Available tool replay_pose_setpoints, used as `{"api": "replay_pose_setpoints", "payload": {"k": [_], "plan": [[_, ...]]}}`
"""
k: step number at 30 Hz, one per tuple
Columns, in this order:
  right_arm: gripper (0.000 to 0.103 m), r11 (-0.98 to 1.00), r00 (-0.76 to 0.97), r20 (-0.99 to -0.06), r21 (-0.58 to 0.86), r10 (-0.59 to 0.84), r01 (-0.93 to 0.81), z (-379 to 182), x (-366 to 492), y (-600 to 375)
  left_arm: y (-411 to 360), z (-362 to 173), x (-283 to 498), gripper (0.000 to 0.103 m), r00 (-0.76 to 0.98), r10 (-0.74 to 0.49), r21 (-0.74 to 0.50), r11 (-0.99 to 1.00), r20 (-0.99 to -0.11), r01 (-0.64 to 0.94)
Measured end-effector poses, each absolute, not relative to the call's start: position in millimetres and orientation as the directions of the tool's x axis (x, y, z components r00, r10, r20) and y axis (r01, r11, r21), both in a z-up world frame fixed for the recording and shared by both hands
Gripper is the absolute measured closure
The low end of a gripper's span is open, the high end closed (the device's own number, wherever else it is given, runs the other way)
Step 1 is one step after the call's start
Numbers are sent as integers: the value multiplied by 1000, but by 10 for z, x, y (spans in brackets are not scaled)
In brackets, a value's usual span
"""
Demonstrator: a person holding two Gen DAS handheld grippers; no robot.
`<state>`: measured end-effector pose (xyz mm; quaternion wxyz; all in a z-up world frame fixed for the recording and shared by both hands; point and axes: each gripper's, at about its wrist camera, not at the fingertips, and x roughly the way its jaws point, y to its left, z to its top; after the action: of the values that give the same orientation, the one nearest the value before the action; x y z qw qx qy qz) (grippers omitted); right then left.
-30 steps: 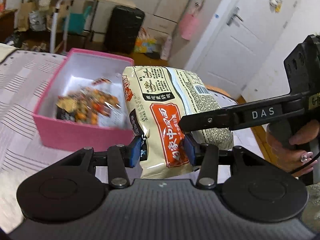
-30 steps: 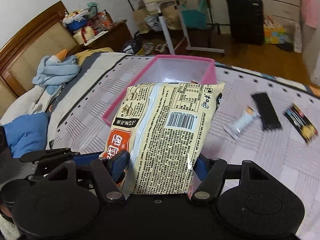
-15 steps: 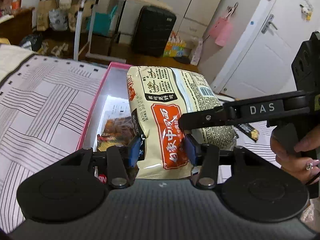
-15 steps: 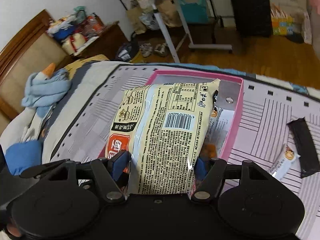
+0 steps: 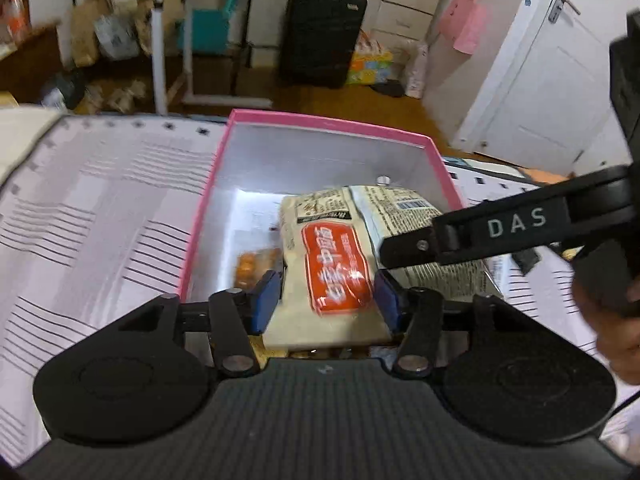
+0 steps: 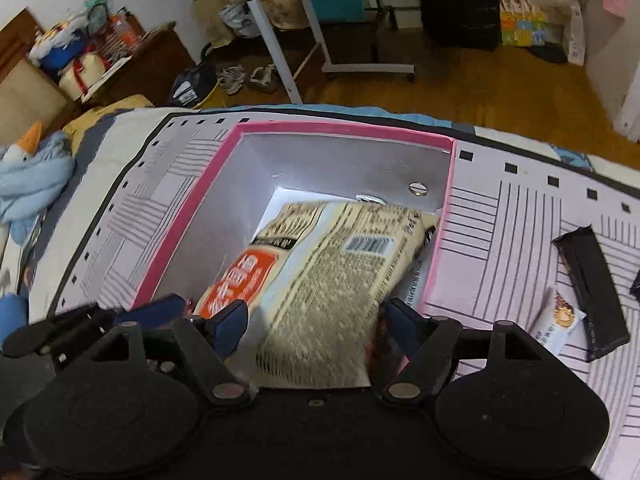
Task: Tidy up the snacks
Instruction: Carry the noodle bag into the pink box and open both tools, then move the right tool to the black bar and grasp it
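Observation:
A cream noodle packet [image 5: 336, 268] with an orange label hangs inside the pink box [image 5: 328, 122], tilted down into it. My left gripper [image 5: 326, 300] is shut on its near end. My right gripper [image 6: 316, 320] is shut on its other side, and one of its fingers [image 5: 412, 246] crosses the left wrist view. The packet [image 6: 332, 276] and the box [image 6: 344, 128] also show in the right wrist view. A small orange snack bag [image 5: 256, 262] lies on the box floor, mostly hidden under the packet.
The box sits on a striped bedcover [image 5: 100, 216]. A black snack bar [image 6: 592, 284] and a small white snack packet [image 6: 560, 320] lie on the cover right of the box. A blue cloth [image 6: 28, 176] lies at the left. The bed edge runs just behind the box.
Both grippers have carried the packet forward over the box and lowered it inside. The packet has tipped from upright to leaning down into the box.

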<state>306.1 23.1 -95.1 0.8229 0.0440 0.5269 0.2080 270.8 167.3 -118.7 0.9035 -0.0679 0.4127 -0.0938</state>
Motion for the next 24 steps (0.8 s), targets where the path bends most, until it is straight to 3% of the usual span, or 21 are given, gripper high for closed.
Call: {"api": "replay_pose_setpoints", "payload": {"k": [4,14,24], "plan": [[22,900,357,-839,309,411,-308,-829,2919,97,1676,-1104,2572,47,638,-238,-231,968,-732,96],[22,911,418,-835,214,358,-353,-387,2424,-400,1493,-582,2156,47,685,-197,-156,980,-701,122],[22,926,567,-735,251,371,-281,245,2027,-1503,982,-4,1793,43,697,-276,-156,960,-662,232]]}}
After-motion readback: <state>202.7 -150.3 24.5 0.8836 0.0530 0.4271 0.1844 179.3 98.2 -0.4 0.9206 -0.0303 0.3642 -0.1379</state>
